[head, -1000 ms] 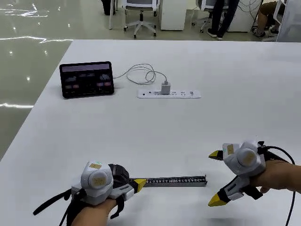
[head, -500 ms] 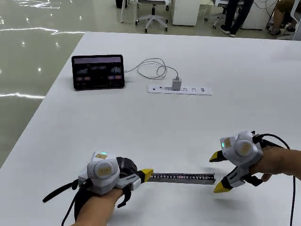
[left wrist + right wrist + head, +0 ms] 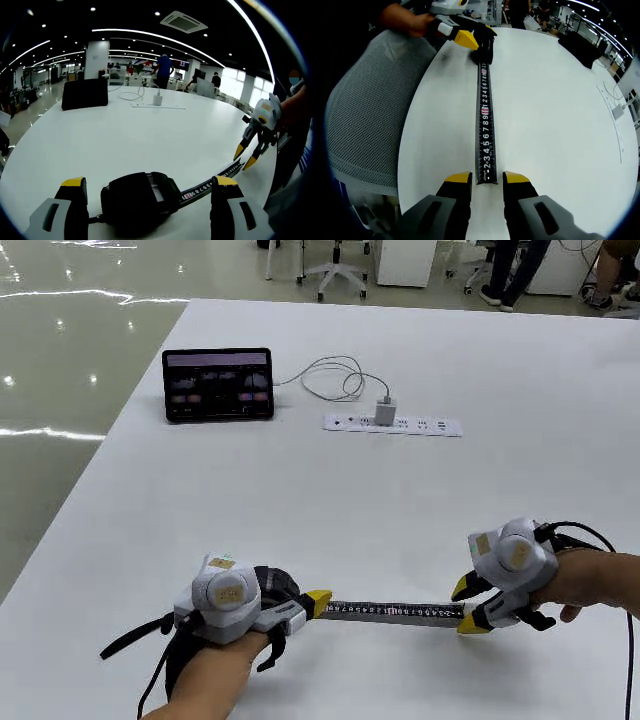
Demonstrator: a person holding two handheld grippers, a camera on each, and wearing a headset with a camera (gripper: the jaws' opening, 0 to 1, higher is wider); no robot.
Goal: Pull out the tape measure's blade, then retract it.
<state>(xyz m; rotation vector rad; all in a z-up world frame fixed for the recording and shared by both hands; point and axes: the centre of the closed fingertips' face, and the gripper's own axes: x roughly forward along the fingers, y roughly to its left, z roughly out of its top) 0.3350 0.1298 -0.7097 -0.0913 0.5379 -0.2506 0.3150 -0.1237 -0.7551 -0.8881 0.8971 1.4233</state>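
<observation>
A wide white counter [image 3: 420, 510] carries everything. Its top is matte and plain, and its left edge gives way to a glossy pale floor [image 3: 60, 360] streaked with reflected light. Toward the far side a dark tablet [image 3: 218, 384] stands propped up, screen toward the person. To its right a white power strip [image 3: 430, 426] lies flat with a charger [image 3: 385, 412] plugged into it, and a white cable [image 3: 335, 375] loops behind and reaches toward the tablet. Beyond the counter's far edge, the base of an office chair [image 3: 335, 272] and people's legs [image 3: 503, 265] stand on the floor. The left gripper view shows a dark ceiling crossed by long light strips [image 3: 150, 35] and dotted with small spots, along with an air vent [image 3: 184, 21] and a white pillar [image 3: 96, 57].

Near the front edge the tape measure [image 3: 275, 585], a black case, sits on the counter between the jaws of the left tool [image 3: 305, 605]. In the left gripper view those jaws stand spread wide, with white surface showing between each jaw and the case. The blade [image 3: 390, 612] lies flat on the counter, drawn out of the case toward the right with its numbers facing up. Its free end lies between the yellow tips of the right tool [image 3: 466, 607]. Those jaws are narrowly parted, and the right gripper view shows a sliver of counter on each side of the blade, so they are not pinching it.
</observation>
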